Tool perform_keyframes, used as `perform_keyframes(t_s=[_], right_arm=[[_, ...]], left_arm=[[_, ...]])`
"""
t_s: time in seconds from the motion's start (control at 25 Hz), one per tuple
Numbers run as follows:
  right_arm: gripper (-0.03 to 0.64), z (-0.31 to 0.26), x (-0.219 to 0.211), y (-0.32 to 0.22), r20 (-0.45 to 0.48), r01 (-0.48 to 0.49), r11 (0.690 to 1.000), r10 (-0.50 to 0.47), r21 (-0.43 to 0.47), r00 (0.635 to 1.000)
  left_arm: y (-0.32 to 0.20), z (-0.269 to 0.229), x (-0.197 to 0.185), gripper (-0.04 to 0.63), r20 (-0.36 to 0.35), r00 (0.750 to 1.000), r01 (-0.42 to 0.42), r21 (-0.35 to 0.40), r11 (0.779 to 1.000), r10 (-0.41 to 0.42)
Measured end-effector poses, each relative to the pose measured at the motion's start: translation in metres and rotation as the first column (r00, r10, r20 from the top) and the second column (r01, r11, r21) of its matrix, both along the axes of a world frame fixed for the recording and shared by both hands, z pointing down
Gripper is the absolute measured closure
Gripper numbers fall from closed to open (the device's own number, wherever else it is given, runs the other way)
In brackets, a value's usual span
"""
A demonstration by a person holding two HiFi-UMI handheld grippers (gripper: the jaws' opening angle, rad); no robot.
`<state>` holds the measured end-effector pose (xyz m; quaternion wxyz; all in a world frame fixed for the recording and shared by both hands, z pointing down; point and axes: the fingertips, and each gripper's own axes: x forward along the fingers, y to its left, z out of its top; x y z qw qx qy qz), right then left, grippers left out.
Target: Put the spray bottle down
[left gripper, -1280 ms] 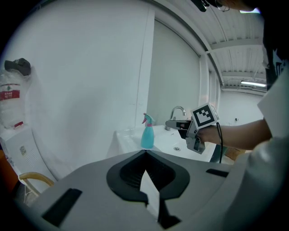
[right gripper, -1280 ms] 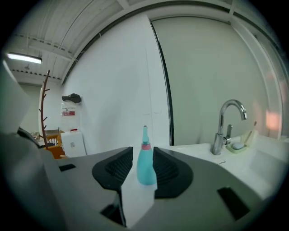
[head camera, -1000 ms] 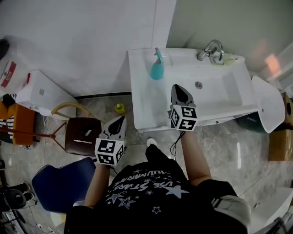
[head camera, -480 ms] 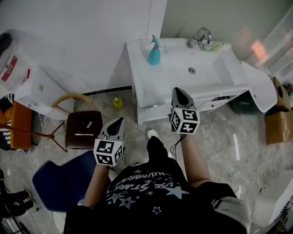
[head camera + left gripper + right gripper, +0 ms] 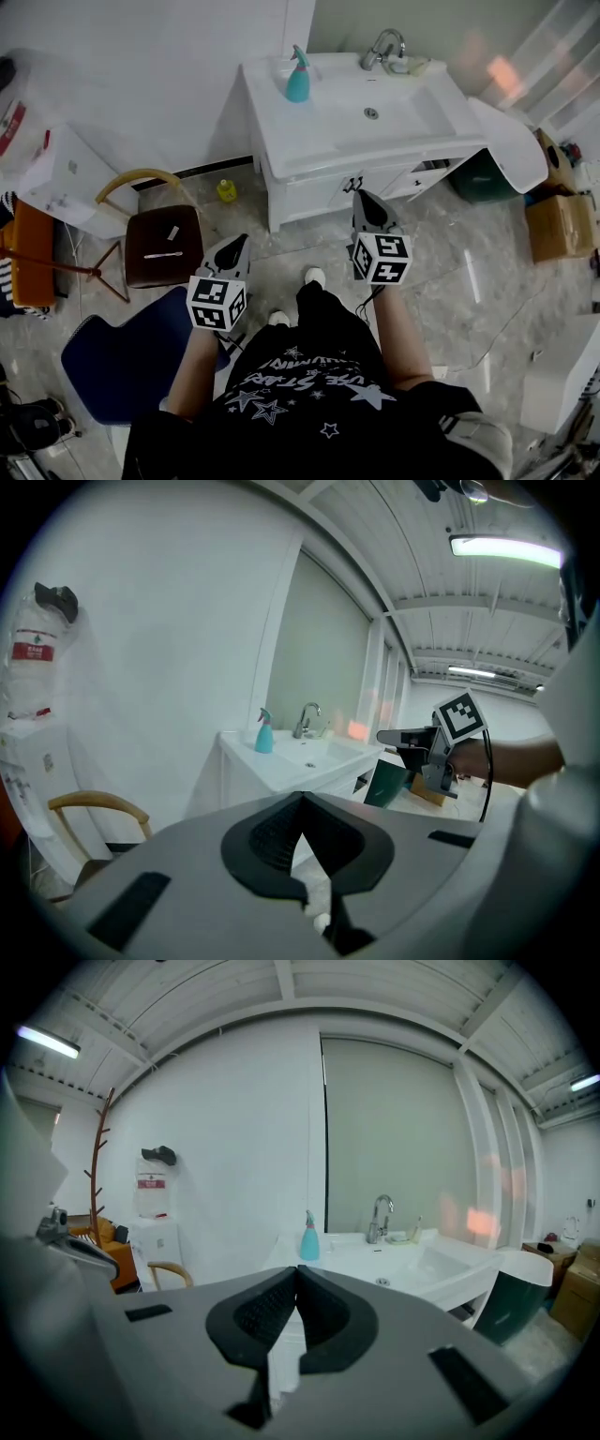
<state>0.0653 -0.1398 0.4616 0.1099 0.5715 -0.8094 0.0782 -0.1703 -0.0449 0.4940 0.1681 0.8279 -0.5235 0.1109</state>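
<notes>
The teal spray bottle [image 5: 298, 80] stands upright at the back left corner of the white washbasin [image 5: 323, 141], near the wall. It also shows far off in the left gripper view [image 5: 264, 733] and the right gripper view [image 5: 308, 1238]. Both grippers are well back from the basin, over the floor. My left gripper [image 5: 236, 246] is shut with nothing in it, its pads meeting at the tip [image 5: 302, 799]. My right gripper [image 5: 366, 199] is shut and empty too [image 5: 297, 1271]. It appears at the right of the left gripper view [image 5: 427, 747].
A chrome faucet [image 5: 380, 47] rises at the basin's back. On the floor are a brown stool [image 5: 161, 258], a blue chair [image 5: 122, 366], a small yellow bottle [image 5: 226, 190], a dark green bin [image 5: 478, 173] and a cardboard box [image 5: 555, 225].
Both grippers have drawn back from the washbasin as the person stepped away; the right one was over its front edge and now hangs over the floor. The spray bottle stays put.
</notes>
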Motion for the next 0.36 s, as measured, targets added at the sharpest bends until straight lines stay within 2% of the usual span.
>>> perform_keyframes(t_s=[0.36], right_arm=[[0.604, 0.002, 0.046, 0.049, 0.008, -0.047, 0.999, 0.047, -0.008, 0.999]], left_arm=[[0.025, -0.001, 0.043, 0.580, -0.003, 0.998, -0.061, 0.006, 0.998, 0.061]])
